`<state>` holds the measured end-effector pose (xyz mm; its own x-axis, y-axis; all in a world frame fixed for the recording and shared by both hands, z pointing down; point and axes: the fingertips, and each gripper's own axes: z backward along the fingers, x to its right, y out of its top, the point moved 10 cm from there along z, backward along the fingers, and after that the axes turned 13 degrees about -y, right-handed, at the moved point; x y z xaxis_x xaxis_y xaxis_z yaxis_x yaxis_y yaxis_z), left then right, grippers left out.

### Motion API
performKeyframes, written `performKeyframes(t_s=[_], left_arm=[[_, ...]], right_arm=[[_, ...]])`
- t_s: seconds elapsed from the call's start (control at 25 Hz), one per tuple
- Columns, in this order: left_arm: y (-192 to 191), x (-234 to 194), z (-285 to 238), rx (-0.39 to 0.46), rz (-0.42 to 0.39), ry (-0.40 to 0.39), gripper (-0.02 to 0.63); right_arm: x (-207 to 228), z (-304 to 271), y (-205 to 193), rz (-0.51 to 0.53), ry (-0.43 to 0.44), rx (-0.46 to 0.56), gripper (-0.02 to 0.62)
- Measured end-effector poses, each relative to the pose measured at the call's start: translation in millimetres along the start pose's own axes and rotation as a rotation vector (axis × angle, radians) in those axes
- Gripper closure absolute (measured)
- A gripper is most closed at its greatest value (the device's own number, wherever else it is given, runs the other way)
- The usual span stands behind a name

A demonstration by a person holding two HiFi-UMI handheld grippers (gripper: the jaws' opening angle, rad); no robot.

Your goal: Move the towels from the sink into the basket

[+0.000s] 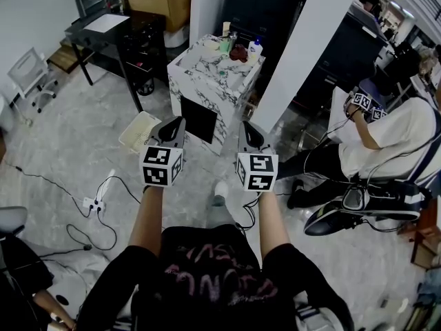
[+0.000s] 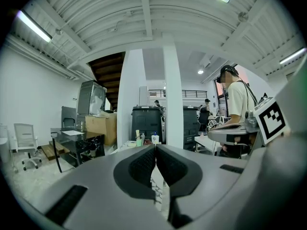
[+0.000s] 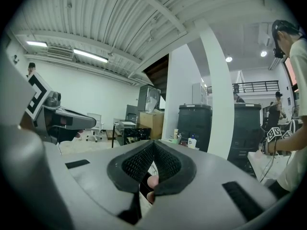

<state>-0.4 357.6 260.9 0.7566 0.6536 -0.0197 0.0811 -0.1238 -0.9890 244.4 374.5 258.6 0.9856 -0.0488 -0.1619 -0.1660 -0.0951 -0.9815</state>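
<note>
On the floor at the far left lie a power strip (image 1: 93, 203) and its loose cable, which are best skirted as the approach is made. The pale lattice basket (image 1: 140, 131) is set on the floor just beside the near left corner of the marble-patterned sink unit (image 1: 207, 81), so only a short carry is to be expected once a towel is lifted. The left gripper (image 1: 177, 123) is held out roughly level in front of the body, its fingers (image 2: 143, 164) pressed together with nothing between them; they should be spread before the basin is reached. The sink unit stands farther off, well apart from both grippers, with bottles (image 1: 238, 47) crowded at its far edge. No towel is seen in any view; the towels are probably lying down in the basin, which cannot be made out from here. The step in hand is judged to be the approach: the unit should be met squarely, the grippers tipped downward over its top, and the bottles left undisturbed. The right gripper (image 1: 245, 127) is held beside the left one, its fingers (image 3: 165, 164) likewise closed tip to tip with nothing gripped. Well to the right a seated person (image 1: 386, 140) is present, so a wide swing on that side is to be avoided.
</note>
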Motion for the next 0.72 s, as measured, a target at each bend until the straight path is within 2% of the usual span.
performKeyframes(t_s=[0.72], left_arm=[[-7, -18, -43, -0.035, 0.005, -0.008, 0.589]], right_arm=[[14, -48, -15, -0.006, -0.003, -0.03, 0.58]])
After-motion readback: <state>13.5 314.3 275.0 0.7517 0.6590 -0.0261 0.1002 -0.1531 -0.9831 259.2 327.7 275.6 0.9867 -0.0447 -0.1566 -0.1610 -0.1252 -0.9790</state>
